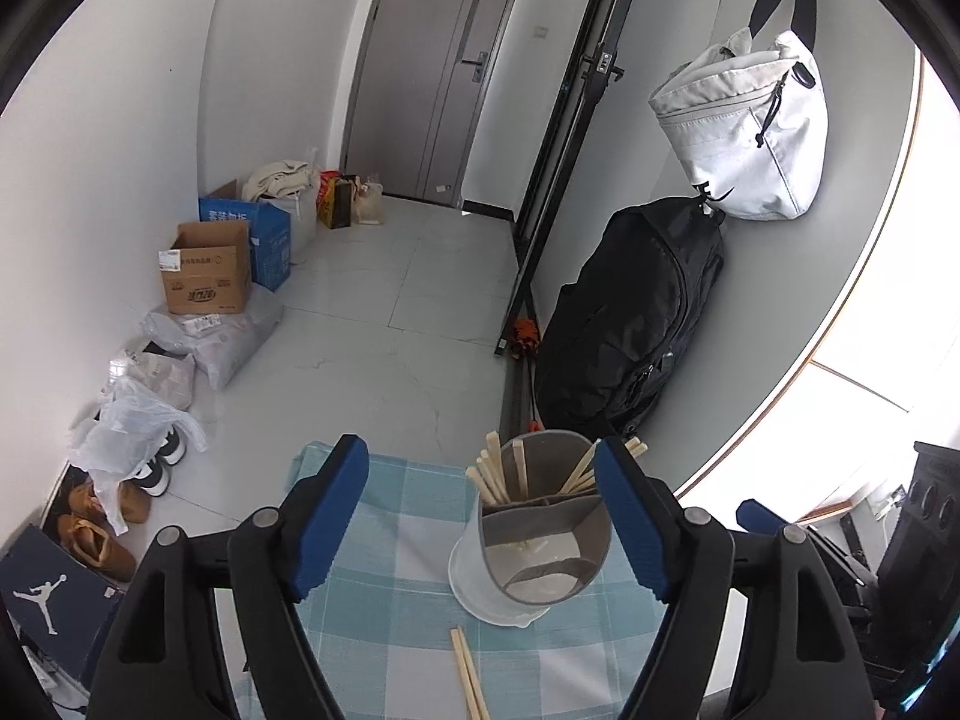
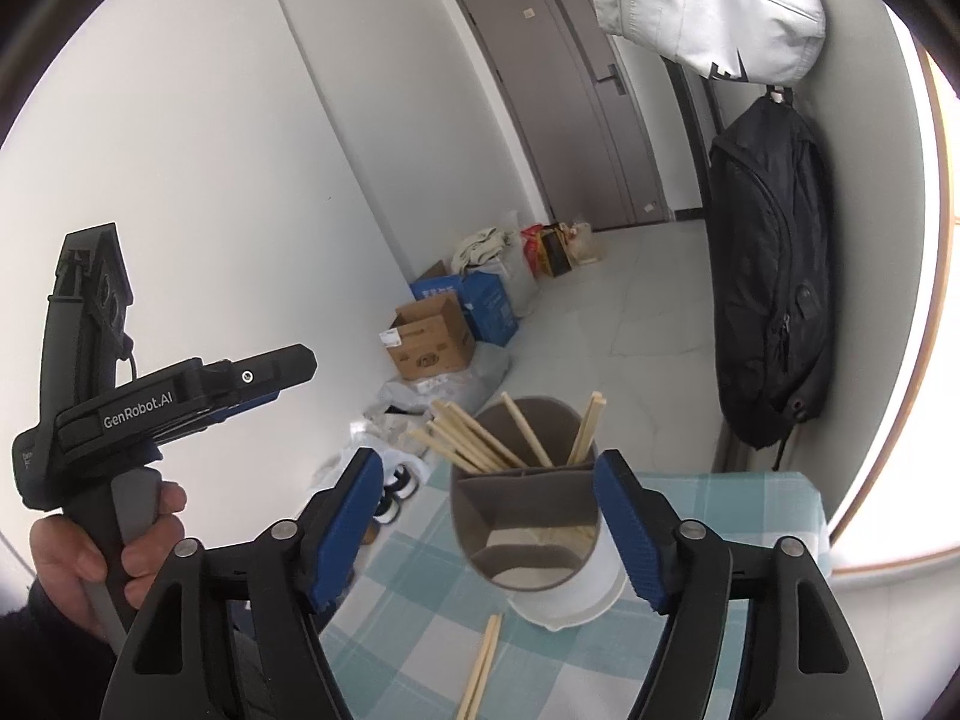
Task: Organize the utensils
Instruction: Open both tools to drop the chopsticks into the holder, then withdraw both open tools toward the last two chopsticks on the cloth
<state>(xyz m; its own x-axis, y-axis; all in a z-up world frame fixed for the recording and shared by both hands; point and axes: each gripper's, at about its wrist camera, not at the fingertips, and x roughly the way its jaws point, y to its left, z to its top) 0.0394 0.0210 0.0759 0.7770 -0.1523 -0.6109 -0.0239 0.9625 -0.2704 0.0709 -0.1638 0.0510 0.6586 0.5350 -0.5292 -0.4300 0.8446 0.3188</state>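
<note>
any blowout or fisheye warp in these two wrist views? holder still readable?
Left wrist: window at right blown out white; door and walls bow; utensil holder and chopsticks sharp. Right wrist: the same glare down the right edge; holder crisp, its dividers readable; dark vignette in the corners of both.

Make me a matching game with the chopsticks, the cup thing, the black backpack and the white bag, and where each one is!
Things:
1. loose chopsticks
2. utensil holder
3. black backpack
4. white bag

Places:
A. hanging up high on the wall
B. standing upright on the checked tablecloth, with chopsticks inside
C. lying flat on the cloth in front of the holder
D. against the wall, below the pale bag

Pairs: 1-C, 2-B, 3-D, 4-A
</note>
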